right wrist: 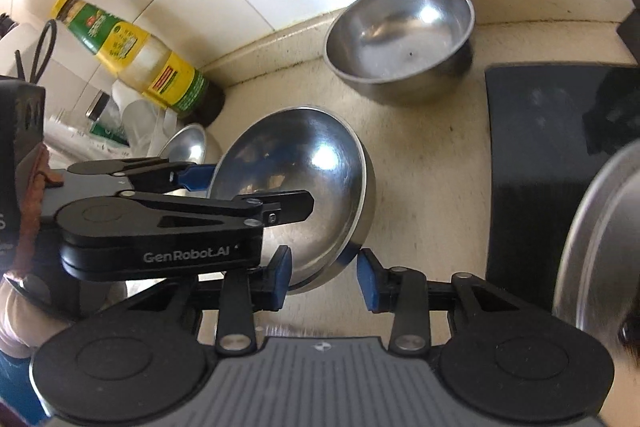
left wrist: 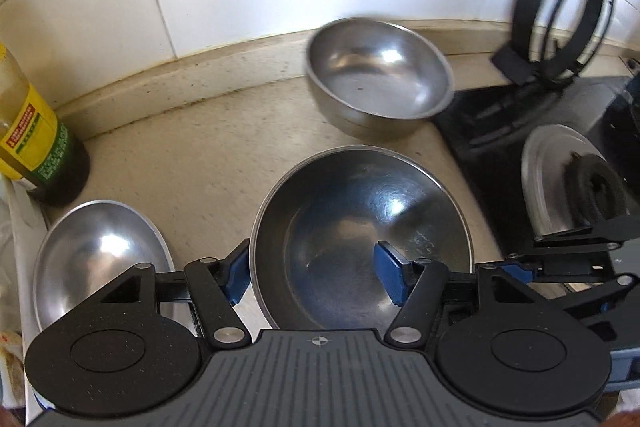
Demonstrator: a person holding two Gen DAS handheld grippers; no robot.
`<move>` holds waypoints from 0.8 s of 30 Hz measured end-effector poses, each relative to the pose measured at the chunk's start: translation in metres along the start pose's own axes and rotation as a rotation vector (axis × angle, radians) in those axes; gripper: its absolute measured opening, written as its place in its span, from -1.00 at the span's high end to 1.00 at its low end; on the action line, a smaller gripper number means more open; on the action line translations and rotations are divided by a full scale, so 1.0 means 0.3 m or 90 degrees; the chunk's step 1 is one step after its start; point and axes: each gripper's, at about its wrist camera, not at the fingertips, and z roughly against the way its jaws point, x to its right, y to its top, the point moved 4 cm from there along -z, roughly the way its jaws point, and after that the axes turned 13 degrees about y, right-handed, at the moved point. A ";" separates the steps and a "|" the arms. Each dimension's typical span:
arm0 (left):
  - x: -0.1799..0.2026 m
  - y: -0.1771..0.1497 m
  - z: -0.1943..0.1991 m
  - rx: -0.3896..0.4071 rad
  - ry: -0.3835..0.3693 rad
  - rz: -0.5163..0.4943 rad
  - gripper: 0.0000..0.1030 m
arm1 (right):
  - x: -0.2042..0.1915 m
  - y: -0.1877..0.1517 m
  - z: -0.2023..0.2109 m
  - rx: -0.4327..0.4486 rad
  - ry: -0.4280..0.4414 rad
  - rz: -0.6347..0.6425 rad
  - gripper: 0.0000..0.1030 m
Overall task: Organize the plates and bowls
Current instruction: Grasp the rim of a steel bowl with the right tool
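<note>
Your left hand-held gripper [left wrist: 314,273] gapes wide, pads straddling the big steel bowl [left wrist: 360,227]'s near rim on the tabletop [left wrist: 192,155], prob. for a rim pinch. Right hand-held gripper [right wrist: 324,279] also open, straddling its edge.

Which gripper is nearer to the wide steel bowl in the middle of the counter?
Left. The left gripper straddles the wide steel bowl's near rim, one finger inside, one outside. The right gripper sits at its outer side, open, not gripping.
</note>
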 end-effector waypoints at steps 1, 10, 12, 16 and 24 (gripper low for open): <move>0.006 -0.010 0.020 0.004 -0.001 -0.002 -0.37 | -0.007 -0.011 0.008 -0.001 0.000 0.002 0.22; 0.020 -0.085 0.116 0.023 0.002 0.008 -0.44 | -0.066 -0.084 0.033 -0.017 0.014 0.014 0.22; 0.010 -0.093 0.116 0.022 0.001 0.017 -0.43 | -0.069 -0.089 0.037 -0.020 0.013 0.022 0.22; -0.014 -0.103 0.108 0.014 -0.003 0.043 -0.37 | -0.065 -0.081 0.023 -0.024 0.006 0.031 0.22; -0.113 -0.129 0.149 0.035 0.031 0.087 -0.46 | -0.033 -0.070 0.077 -0.002 -0.017 0.022 0.20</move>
